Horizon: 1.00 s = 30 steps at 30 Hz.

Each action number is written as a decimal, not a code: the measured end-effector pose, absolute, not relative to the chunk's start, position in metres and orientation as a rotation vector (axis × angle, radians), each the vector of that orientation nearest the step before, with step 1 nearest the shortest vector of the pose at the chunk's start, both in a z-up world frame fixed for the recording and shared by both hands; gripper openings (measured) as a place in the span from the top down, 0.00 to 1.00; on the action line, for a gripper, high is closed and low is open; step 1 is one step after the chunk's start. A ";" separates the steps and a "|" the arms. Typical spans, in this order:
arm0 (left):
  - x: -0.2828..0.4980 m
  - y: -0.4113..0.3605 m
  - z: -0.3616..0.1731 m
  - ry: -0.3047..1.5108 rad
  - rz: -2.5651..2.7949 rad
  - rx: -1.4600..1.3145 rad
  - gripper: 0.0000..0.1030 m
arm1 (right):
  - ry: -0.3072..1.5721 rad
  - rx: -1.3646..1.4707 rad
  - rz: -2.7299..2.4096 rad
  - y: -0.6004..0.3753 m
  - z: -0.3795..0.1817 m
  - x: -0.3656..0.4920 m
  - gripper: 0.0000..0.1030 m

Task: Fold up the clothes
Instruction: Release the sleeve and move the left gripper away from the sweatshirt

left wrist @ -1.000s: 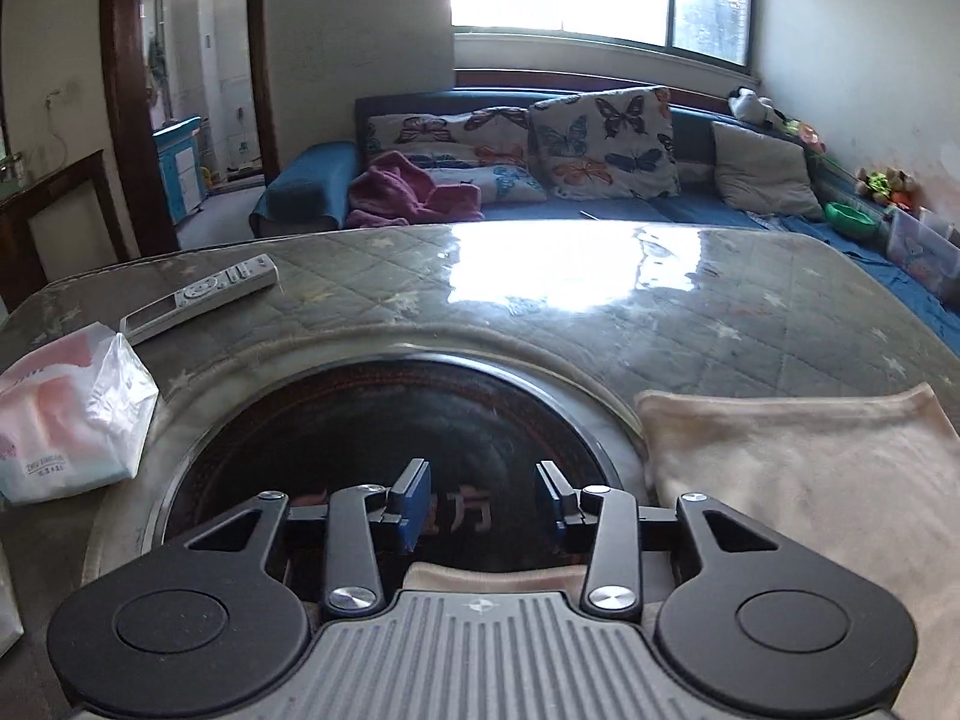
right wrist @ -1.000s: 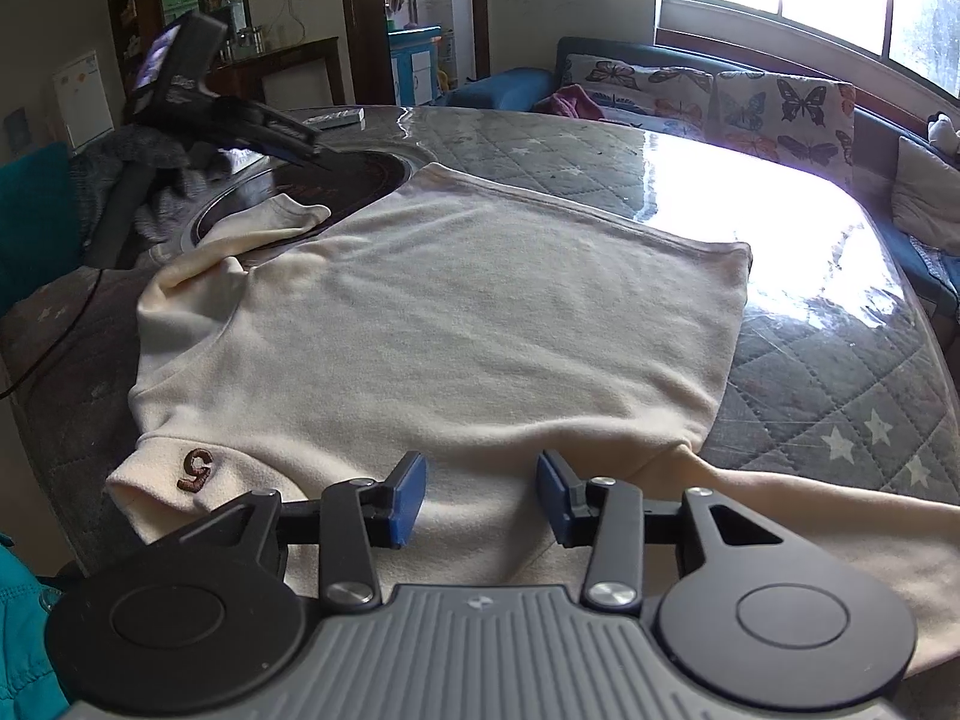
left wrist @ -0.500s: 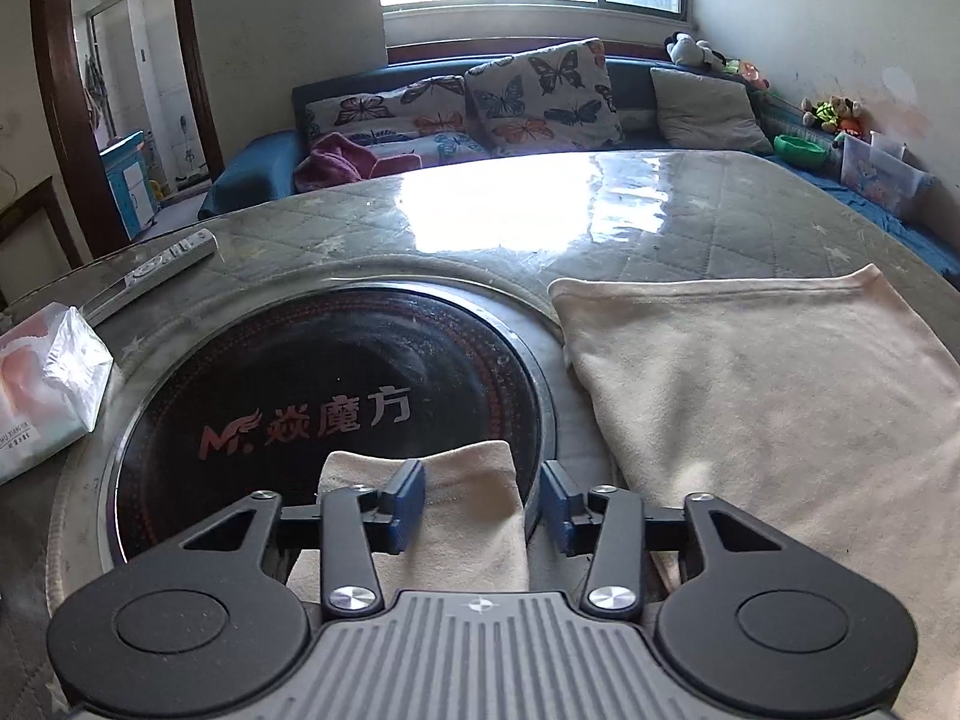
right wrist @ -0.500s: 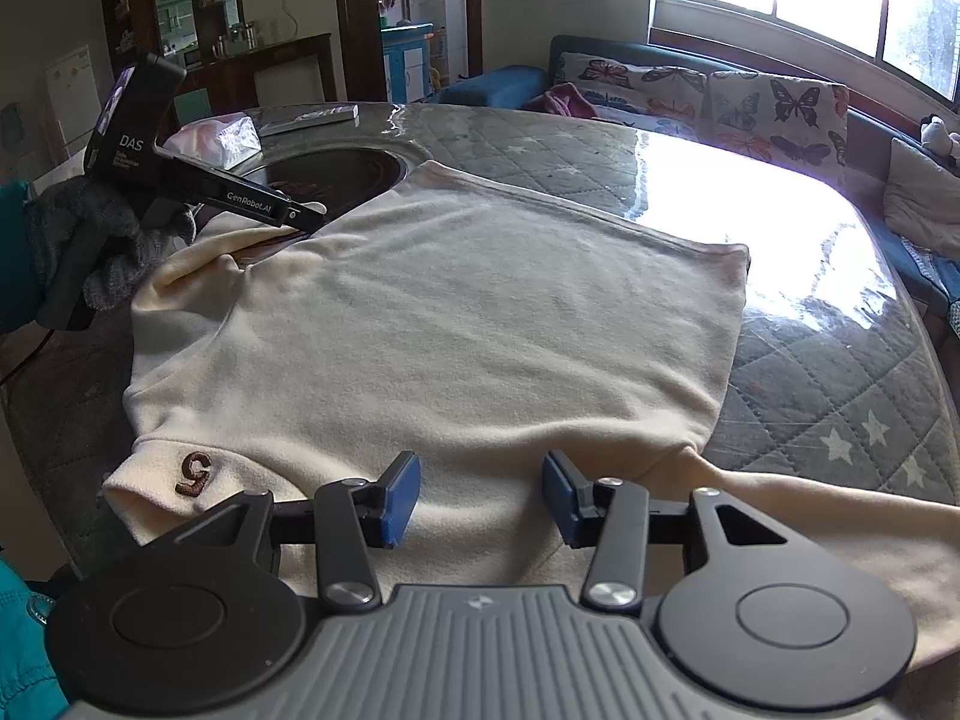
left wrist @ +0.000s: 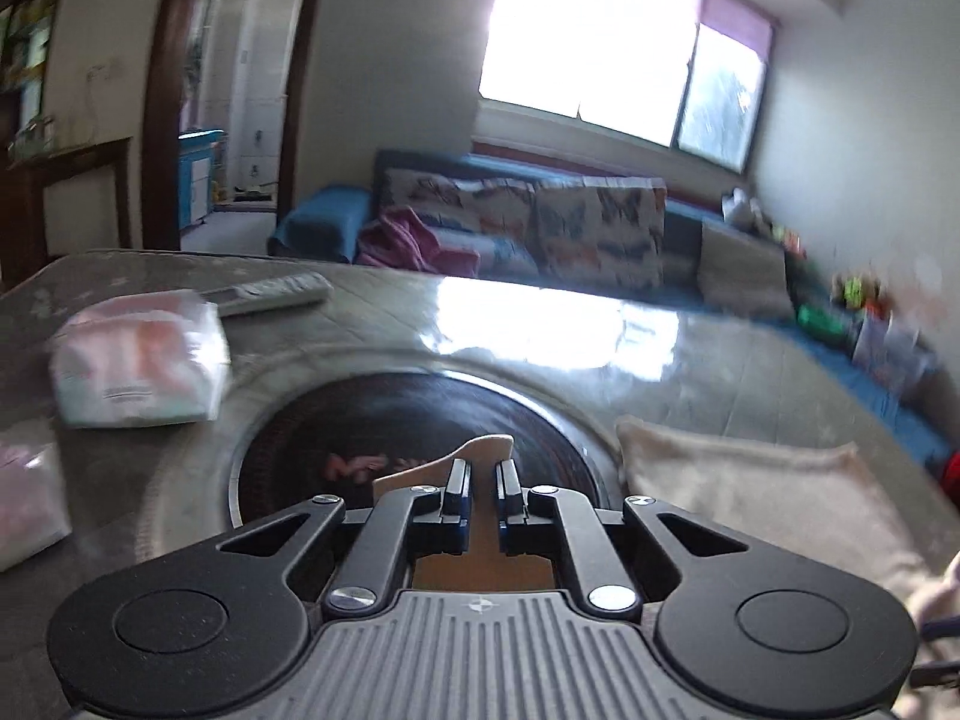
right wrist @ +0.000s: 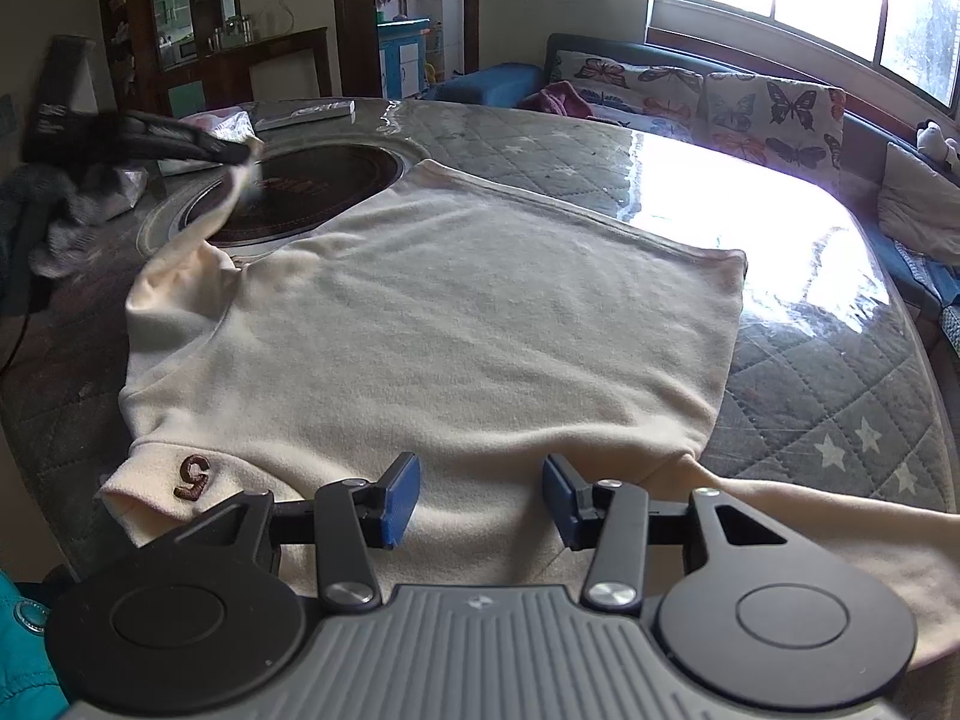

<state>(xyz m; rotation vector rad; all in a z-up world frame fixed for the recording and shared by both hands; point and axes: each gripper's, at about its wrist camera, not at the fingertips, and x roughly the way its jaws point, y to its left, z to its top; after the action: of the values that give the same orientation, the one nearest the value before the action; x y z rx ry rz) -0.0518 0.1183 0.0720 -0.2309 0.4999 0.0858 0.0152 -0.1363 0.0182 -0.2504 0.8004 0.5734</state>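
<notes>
Table (right wrist: 840, 396) bearing a cream sweater (right wrist: 456, 324), spread flat. Left gripper (left wrist: 480, 480), jaws closed on the sleeve (right wrist: 225, 204) cuff, lifted above the dark disc (right wrist: 312, 180). Right gripper (right wrist: 480, 495), jaws apart, empty, over the near edge. Carry the sleeve inward across the body, taut, and lay it flat.

A sweater (right wrist: 432, 324) lies spread on the tabletop (right wrist: 828, 396), its near edge under the right tool (right wrist: 477, 501). Its left sleeve (right wrist: 222, 210) rises over the round inset plate (right wrist: 312, 180) to the left tool (left wrist: 480, 489), which grips the cuff. Left of the plate lie a tissue pack (left wrist: 138, 360) and, behind it, a remote (left wrist: 270, 294). A sofa (left wrist: 540, 228) stands beyond the tabletop's far edge
</notes>
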 end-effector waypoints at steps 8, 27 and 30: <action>-0.127 0.170 0.060 0.488 0.275 -0.226 0.91 | 0.799 -0.283 0.576 -0.130 0.022 0.013 0.55; -0.118 0.166 0.023 0.610 0.319 -0.169 0.93 | 0.745 -0.446 0.894 -0.024 0.041 0.001 0.62; -0.127 0.170 0.027 0.586 0.359 -0.196 0.96 | 0.745 -0.446 0.950 -0.007 0.039 -0.003 0.64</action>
<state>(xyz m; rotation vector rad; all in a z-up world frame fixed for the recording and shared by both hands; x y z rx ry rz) -0.1268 0.1699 0.0271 -0.1961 0.5860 0.3593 -0.0029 -0.0073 0.0392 -0.4460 0.7447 0.9496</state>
